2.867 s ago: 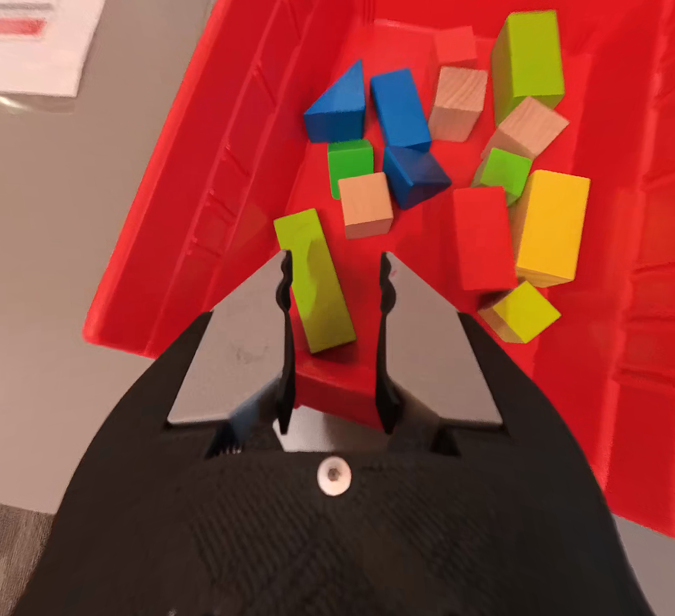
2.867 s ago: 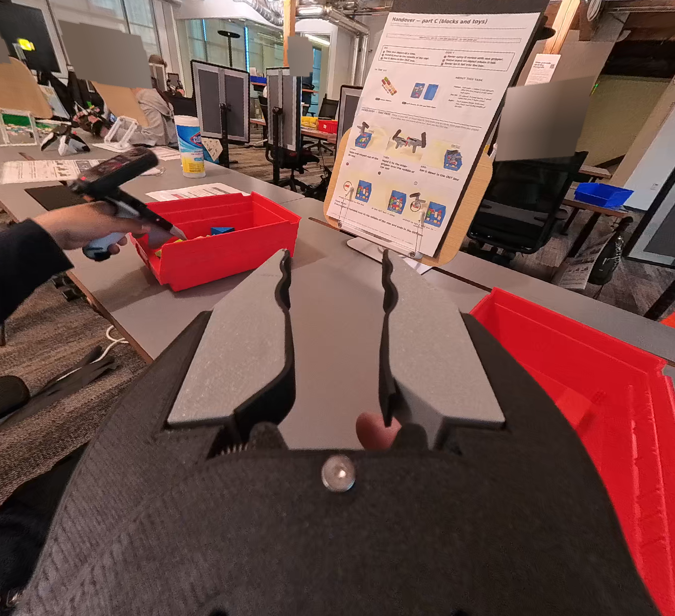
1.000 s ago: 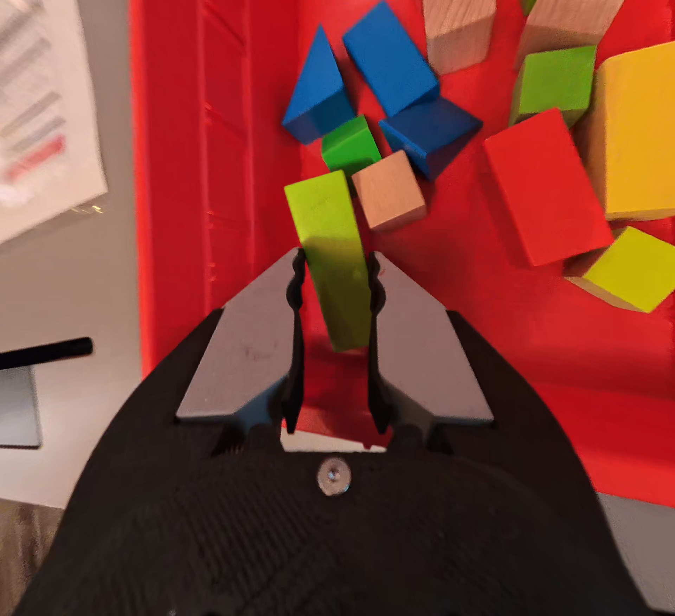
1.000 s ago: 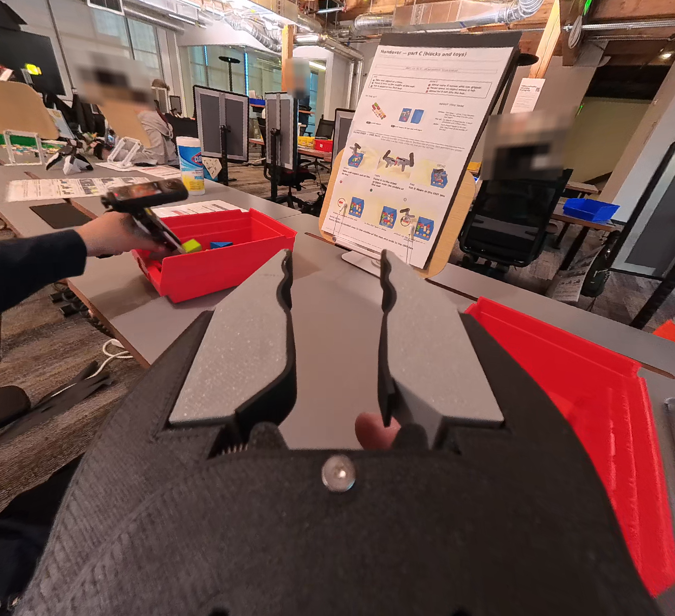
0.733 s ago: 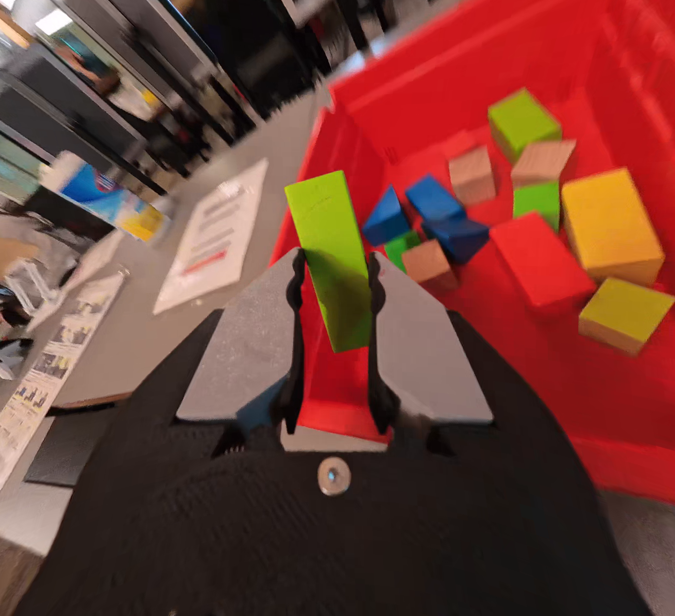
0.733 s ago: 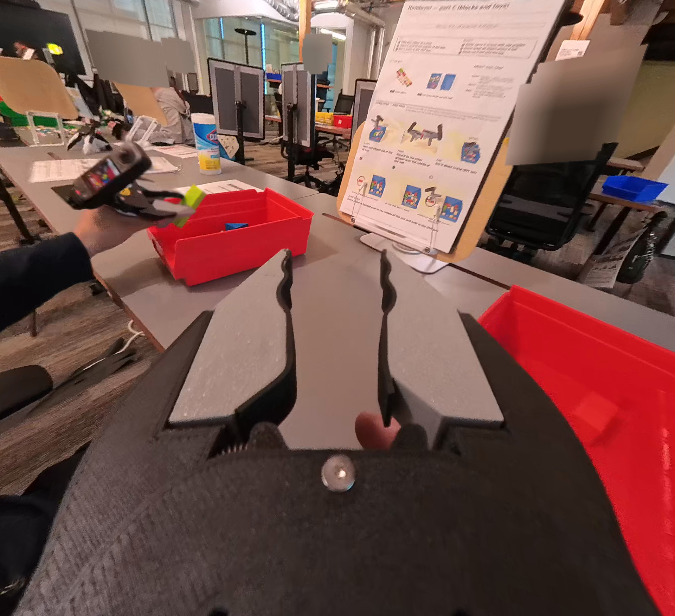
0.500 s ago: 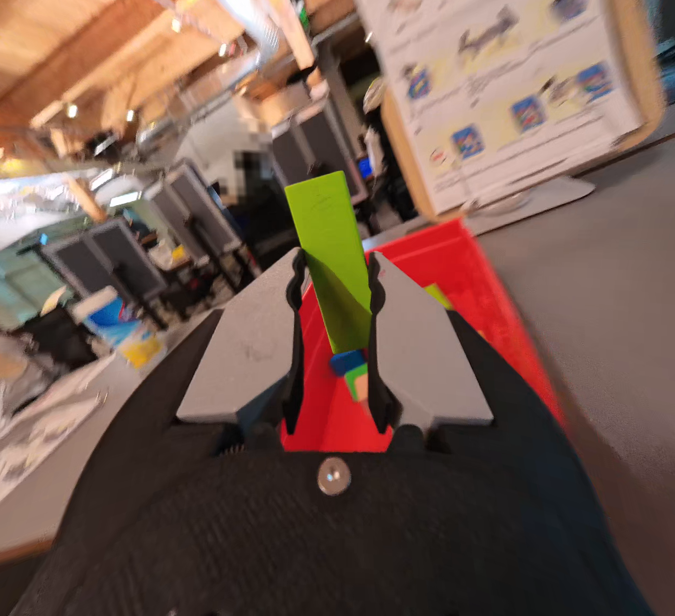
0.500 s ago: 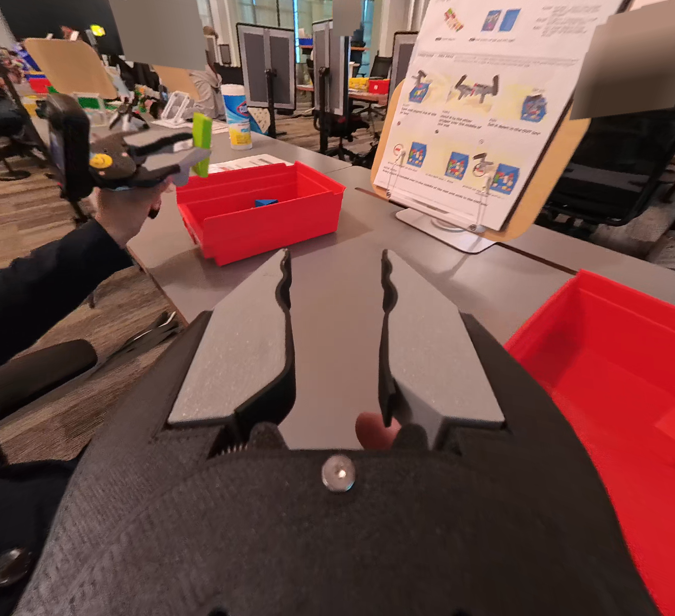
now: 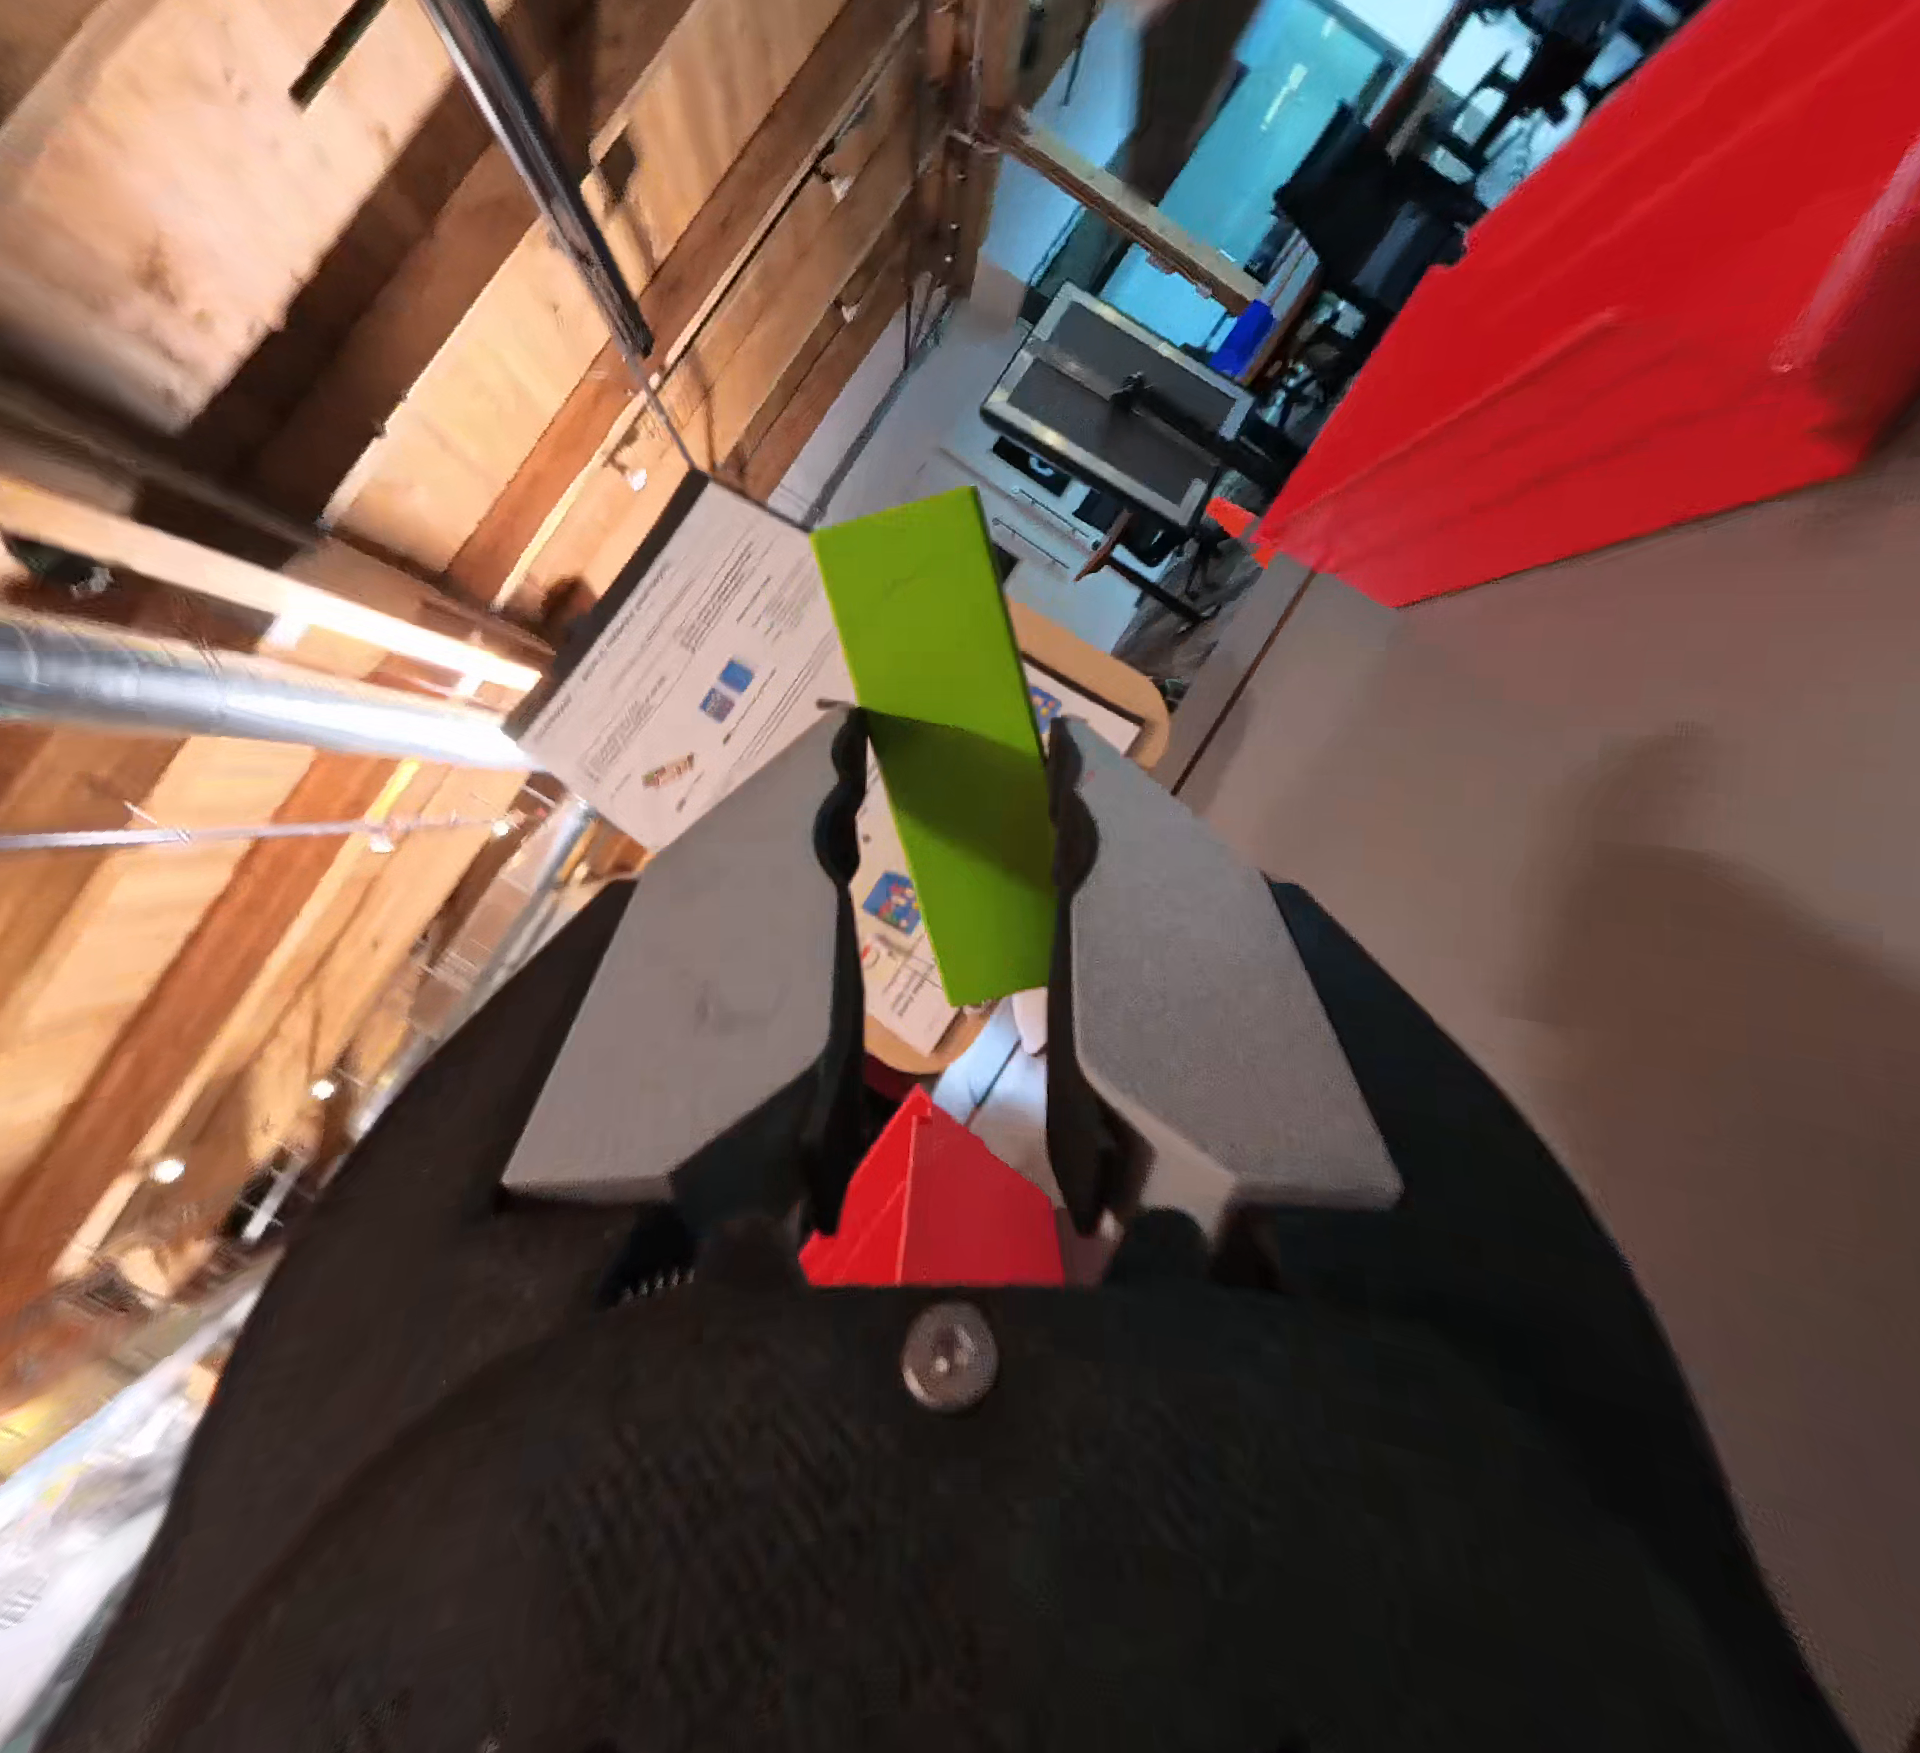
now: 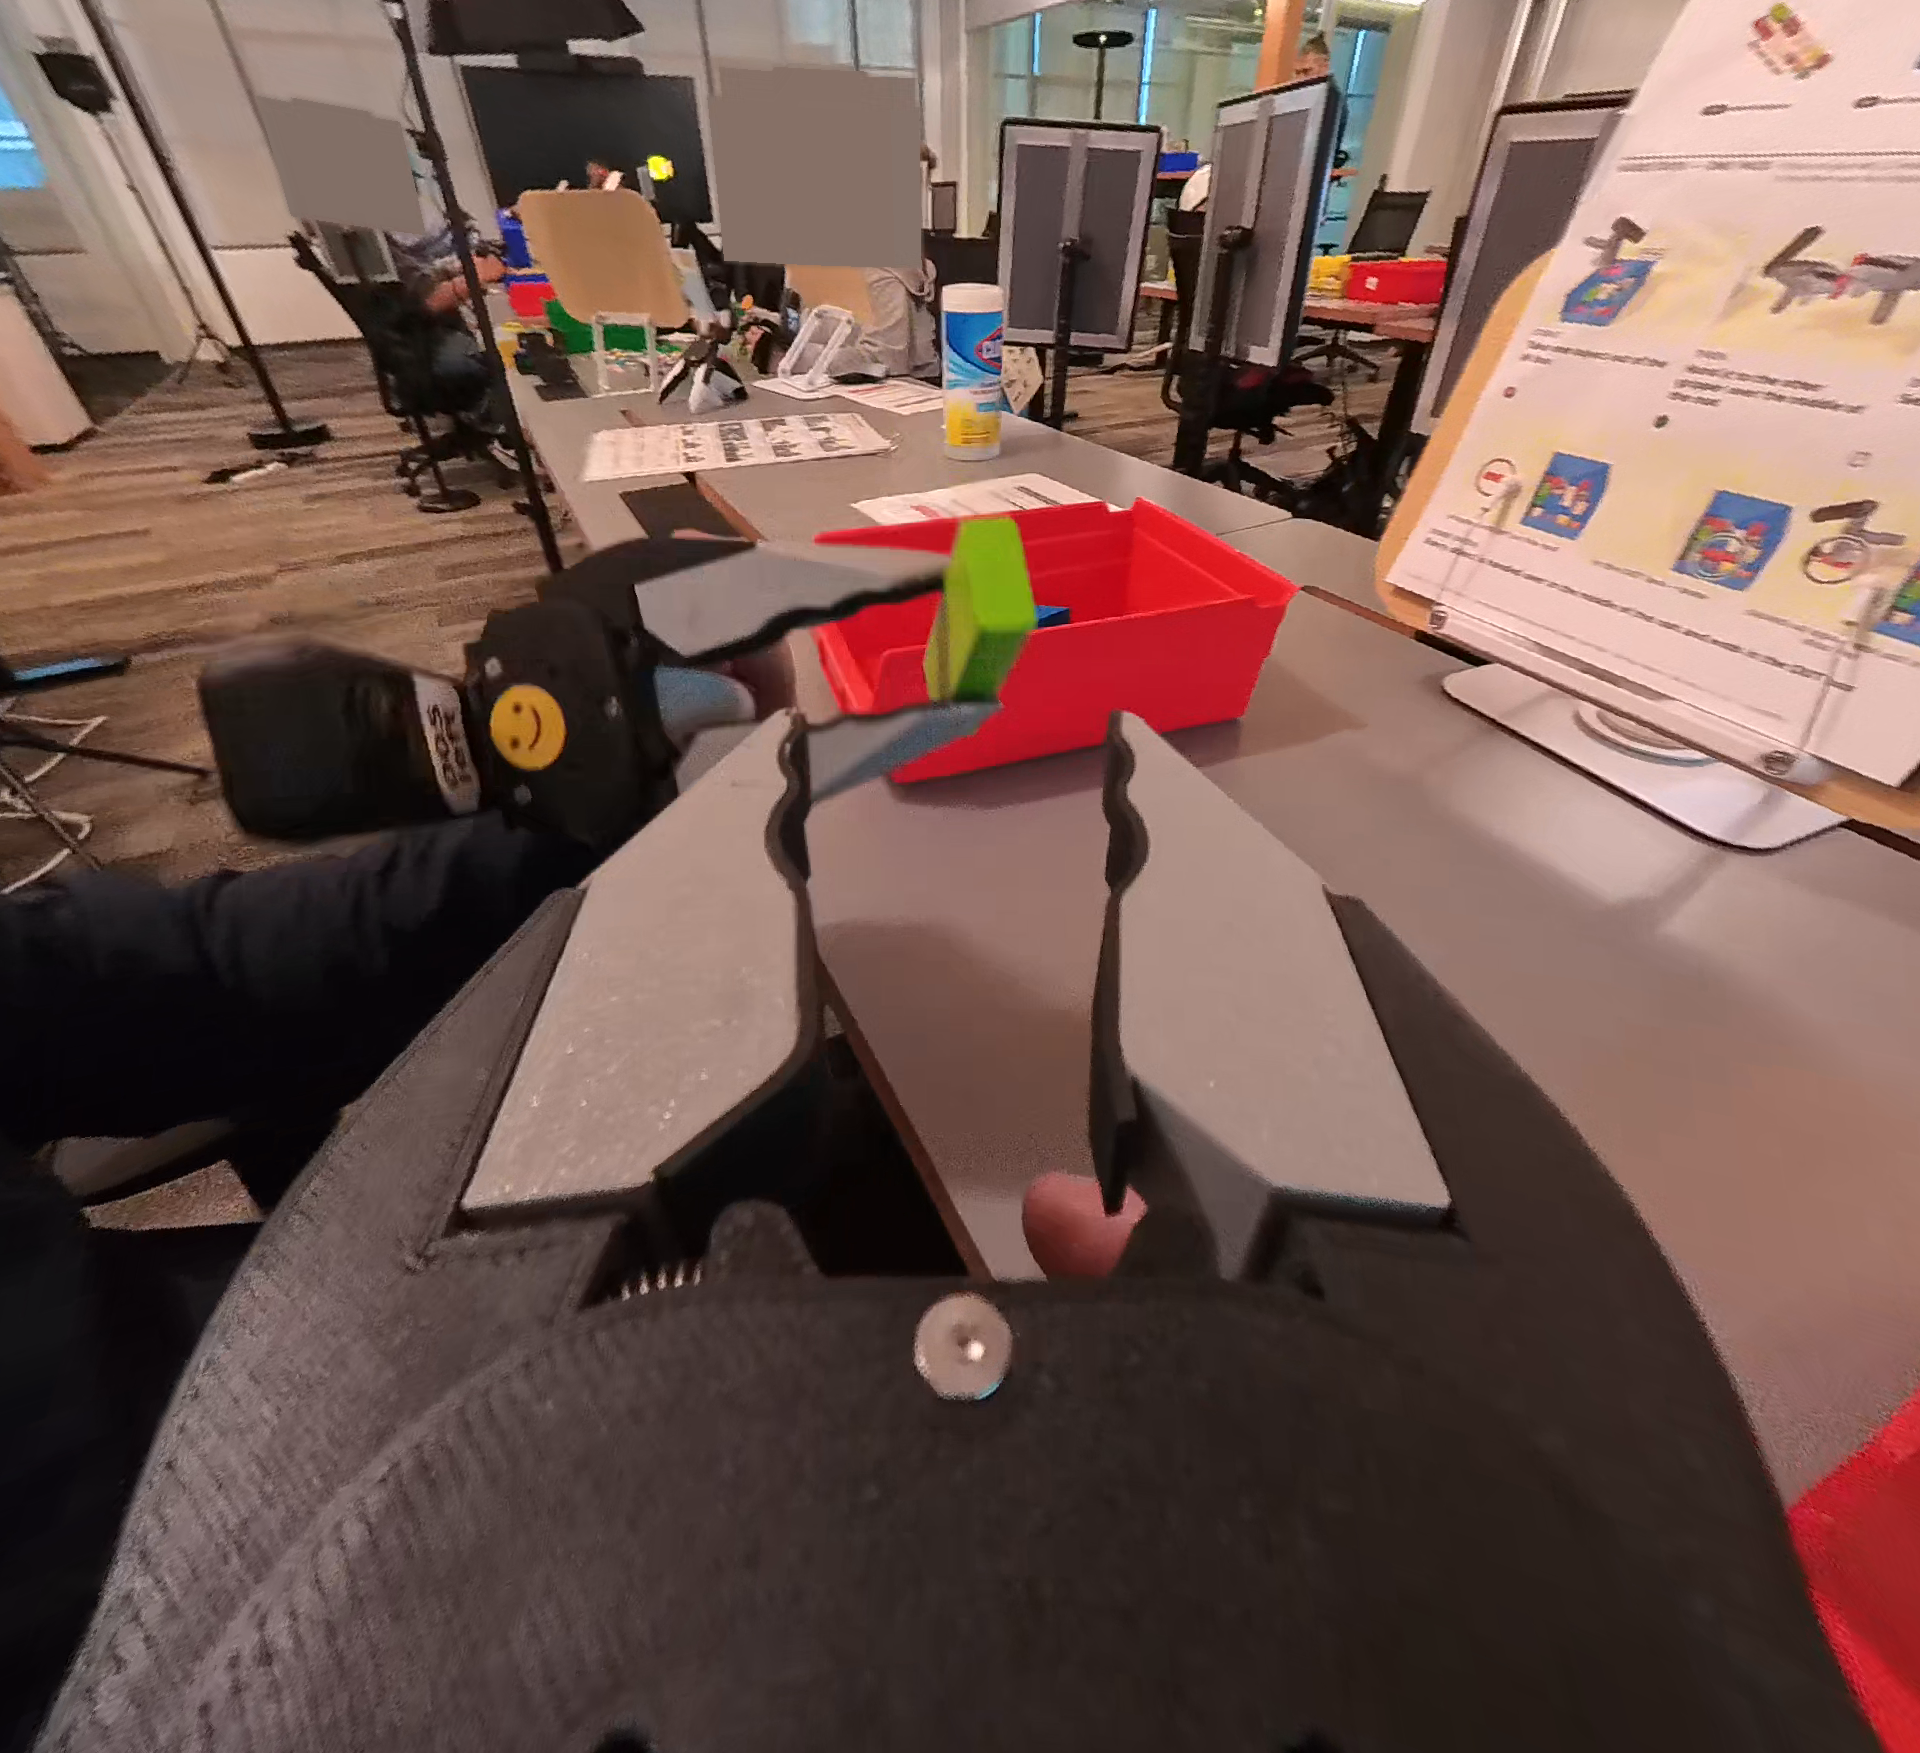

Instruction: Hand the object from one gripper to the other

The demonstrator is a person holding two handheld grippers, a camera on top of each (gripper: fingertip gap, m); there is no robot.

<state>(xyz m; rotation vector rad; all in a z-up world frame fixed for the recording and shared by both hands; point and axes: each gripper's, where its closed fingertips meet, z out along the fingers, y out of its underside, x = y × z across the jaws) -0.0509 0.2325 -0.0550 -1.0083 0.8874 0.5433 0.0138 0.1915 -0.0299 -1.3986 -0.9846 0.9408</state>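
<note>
A long lime-green block [image 9: 935,664] is clamped between the fingers of my left gripper [image 9: 954,733], sticking out past the tips. This view is rolled on its side. In the right wrist view the left gripper [image 10: 966,645] is held in the air by a hand in a dark sleeve, with the green block [image 10: 985,591] upright between its upper and lower fingers. My right gripper [image 10: 956,739] is open and empty, pointing at the block from just below and in front of it. The two grippers are apart.
A red bin [image 10: 1195,664] with blocks stands on the grey table [image 10: 1455,924] behind the held block. An instruction board [image 10: 1714,353] on a stand is at the right. A second red bin [image 10: 1860,1578] is at the near right edge. One gripper's finger ends stand about 9 cm off the other's.
My left gripper has lifted the green block out of the red bin, rolled sideways and swung toward the right gripper. The right gripper has turned left toward it and stayed open.
</note>
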